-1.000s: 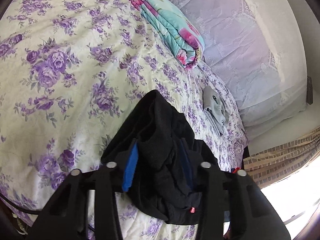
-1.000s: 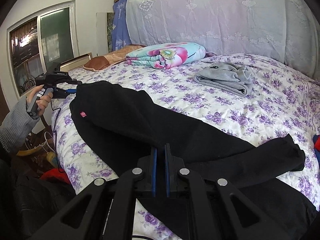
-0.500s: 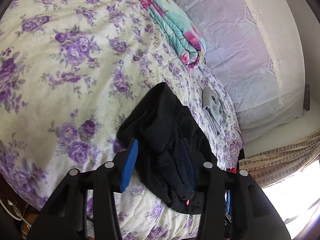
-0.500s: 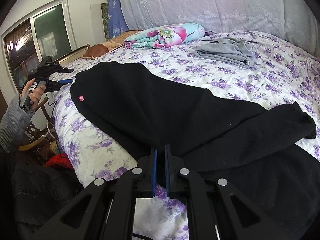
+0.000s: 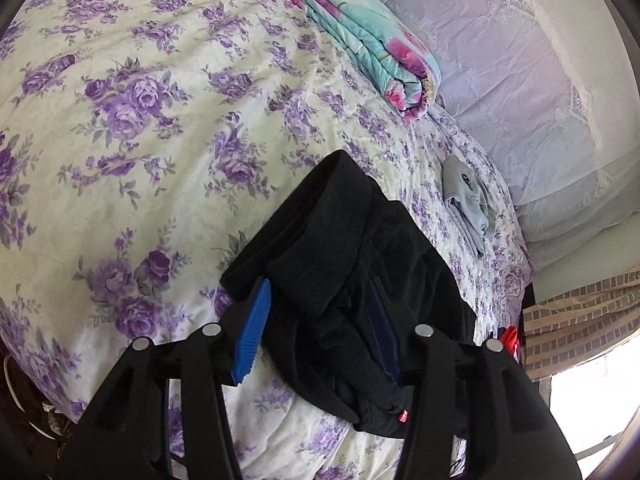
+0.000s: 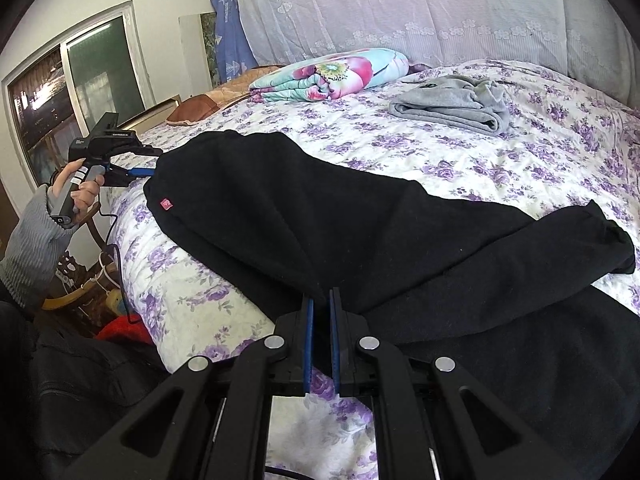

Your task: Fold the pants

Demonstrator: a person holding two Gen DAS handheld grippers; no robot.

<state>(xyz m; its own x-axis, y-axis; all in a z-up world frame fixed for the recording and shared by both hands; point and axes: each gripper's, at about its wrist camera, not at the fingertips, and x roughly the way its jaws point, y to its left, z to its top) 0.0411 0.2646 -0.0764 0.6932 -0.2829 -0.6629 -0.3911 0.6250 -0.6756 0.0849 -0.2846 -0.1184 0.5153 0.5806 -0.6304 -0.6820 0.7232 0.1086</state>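
Black pants (image 6: 320, 216) lie lengthwise across the floral bed, waistband with a red tag (image 6: 165, 204) at the left, legs running right. My right gripper (image 6: 321, 296) is shut on the pants' near edge at the crotch. In the left wrist view my left gripper (image 5: 320, 300) is open, its blue pads either side of the bunched waistband of the pants (image 5: 344, 280). The left gripper also shows in the right wrist view (image 6: 138, 160), at the waistband's far end.
A folded grey garment (image 6: 452, 106) and a folded floral quilt (image 6: 328, 74) lie farther back on the bed (image 6: 440, 152). A lace curtain (image 6: 400, 8) hangs behind. The bed's near edge drops to clutter on the floor at left.
The right gripper has drawn the pants' near edge toward the bed's front edge, smoothing the cloth flatter. The left gripper's view swung away and back and it stays open at the waistband.
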